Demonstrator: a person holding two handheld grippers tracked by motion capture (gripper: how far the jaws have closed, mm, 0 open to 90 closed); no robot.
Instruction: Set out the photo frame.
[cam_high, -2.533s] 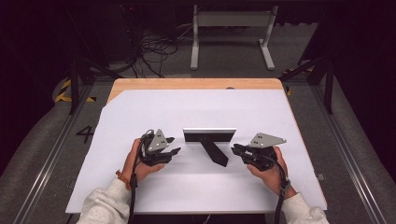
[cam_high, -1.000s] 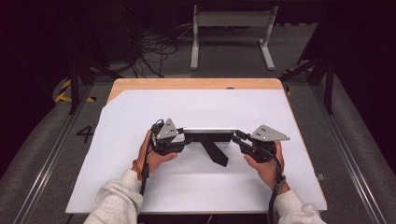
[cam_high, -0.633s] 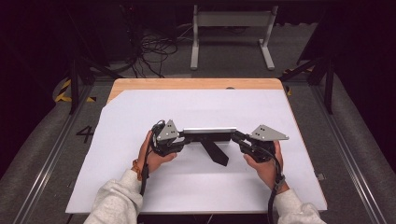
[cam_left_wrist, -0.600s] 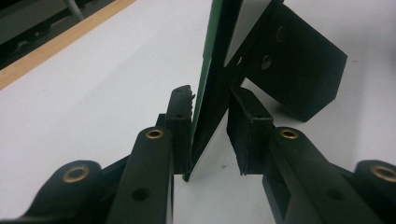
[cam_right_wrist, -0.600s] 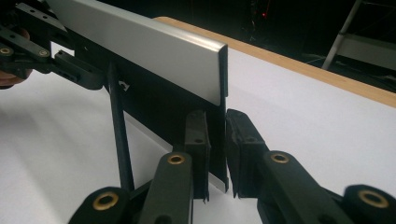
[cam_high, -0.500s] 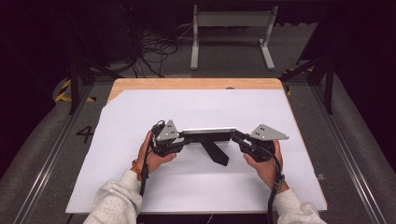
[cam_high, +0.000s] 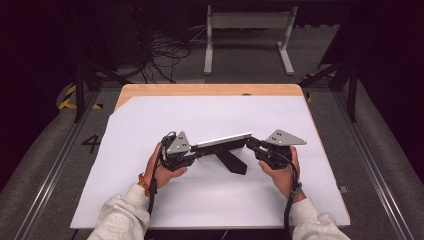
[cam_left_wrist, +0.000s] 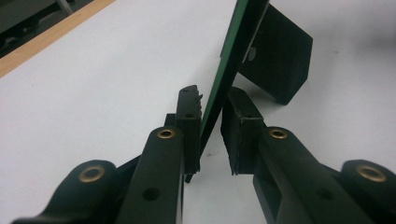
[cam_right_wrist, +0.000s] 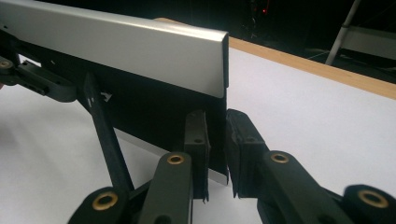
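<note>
- Closest to the near edge of the table (cam_high: 125, 200) are the person's two forearms in light sleeves, coming in from the bottom, each hand wrapped round a gripper.
- Left gripper (cam_high: 192, 154) sits a bit left of the table's middle, pointing right. Its jaws have just been closing, with the left end of the frame between them. In the left gripper view (cam_left_wrist: 211, 130) the thin edge of the frame (cam_left_wrist: 233, 60) runs up between the two pads (cam_left_wrist: 189, 119); one pad is right against it, the other looks like it's touching too, so I'd call that a grip on the frame.
- Right gripper (cam_high: 252, 145) is a bit right of the middle, pointing left at the other one. In the right gripper view (cam_right_wrist: 215, 149) its jaws are clamped on the frame's (cam_right_wrist: 116, 46) right end, pads either side of the dark back panel just under the silver top bar.
- The frame (cam_high: 222, 141) itself is a long, flat thing strung between the two grippers, about mid-table, slightly tilted so its right end is farther from the near edge.
- A black prop leg (cam_high: 231, 161) sticks out from its back toward the near edge, foot on the white surface.
- Farther off, the bare wooden strip along the table's far edge (cam_high: 210, 90).
- Beyond that, the floor with a tangle of cables (cam_high: 165, 52) and a white stand (cam_high: 250, 30).
</note>
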